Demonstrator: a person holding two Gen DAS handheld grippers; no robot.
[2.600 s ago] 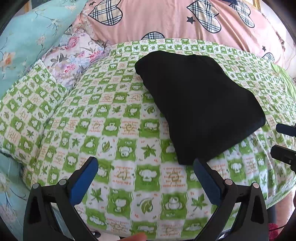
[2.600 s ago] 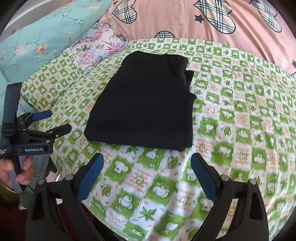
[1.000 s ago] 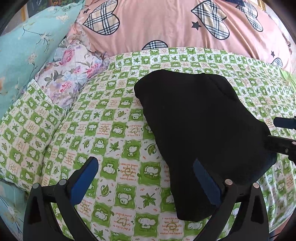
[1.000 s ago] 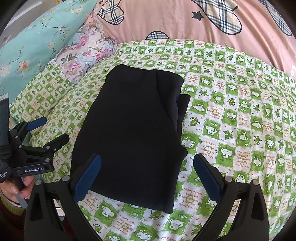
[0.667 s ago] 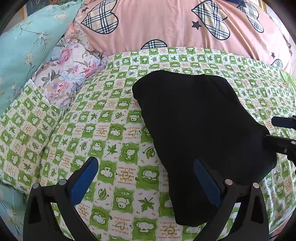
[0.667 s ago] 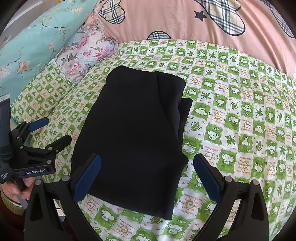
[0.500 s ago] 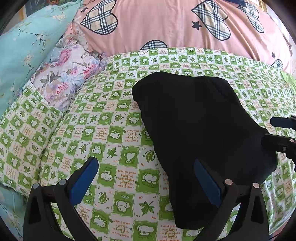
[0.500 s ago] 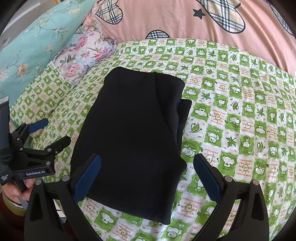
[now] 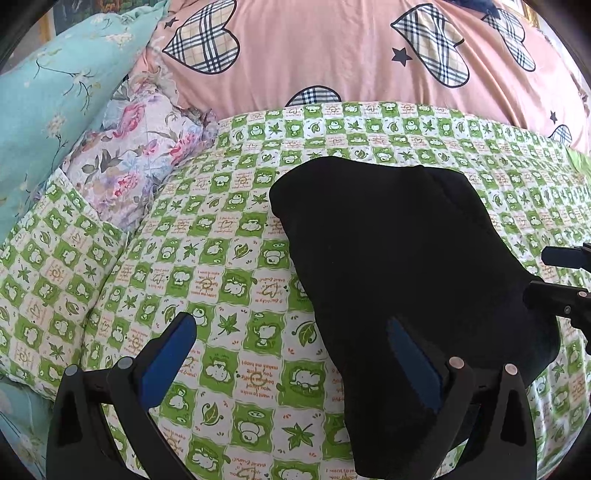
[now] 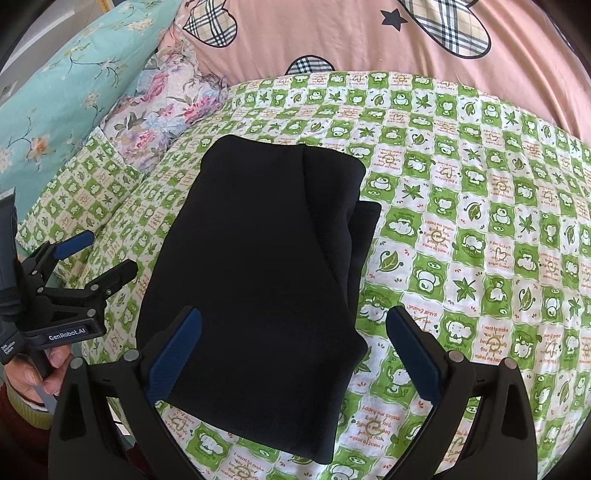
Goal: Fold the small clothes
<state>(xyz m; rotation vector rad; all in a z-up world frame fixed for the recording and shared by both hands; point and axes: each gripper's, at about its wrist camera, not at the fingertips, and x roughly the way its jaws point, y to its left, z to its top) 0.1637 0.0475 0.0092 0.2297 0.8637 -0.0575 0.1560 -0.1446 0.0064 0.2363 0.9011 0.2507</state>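
Nearest the lens in the right wrist view, the right gripper (image 10: 291,350) is held spread wide over the near end of the black garment (image 10: 258,266); nothing is gripped, and contact with the cloth cannot be confirmed. The near hem is seen between and below the blue pads (image 10: 175,349). In the left wrist view the left gripper (image 9: 291,354) is likewise spread wide and empty, with its right pad over the garment's left edge and its left pad over bare green checked sheet (image 9: 221,280).

Step judged: the garment appears already folded lengthwise into a narrow rectangle, with a second layer showing along its right edge. A further fold, near end to far end, is judged to be next. For that, both grippers would need to be lowered onto the near corners, closed on all layers, lifted and carried forward.

Pose: both grippers are pointed forward and down at the bed. The left gripper is seen from the right camera just beside the garment's left edge, gripped by a hand (image 10: 33,376).

Farther off, a floral pillow (image 10: 162,99), a teal pillow (image 10: 62,85) and a pink quilt (image 10: 332,33) are noted.
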